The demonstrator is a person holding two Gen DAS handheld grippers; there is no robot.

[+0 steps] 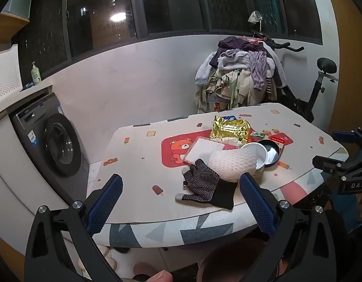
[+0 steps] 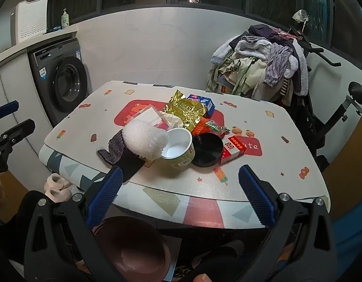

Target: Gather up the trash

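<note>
Bare surface is lying open along the near edge and right side. The black glove, white foam net, cup and black lid are crowding the middle, blocking any straight path to the gold wrapper.

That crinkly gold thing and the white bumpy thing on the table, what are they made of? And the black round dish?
The gold wrapper looks like metallised foil: shiny, sharply creased. The white bumpy thing seems to be foam netting or bubble padding: soft-looking, translucent and knobbly, though I can't tell which. The black dish looks like glossy plastic or tin: smooth with faint reflections.
</note>
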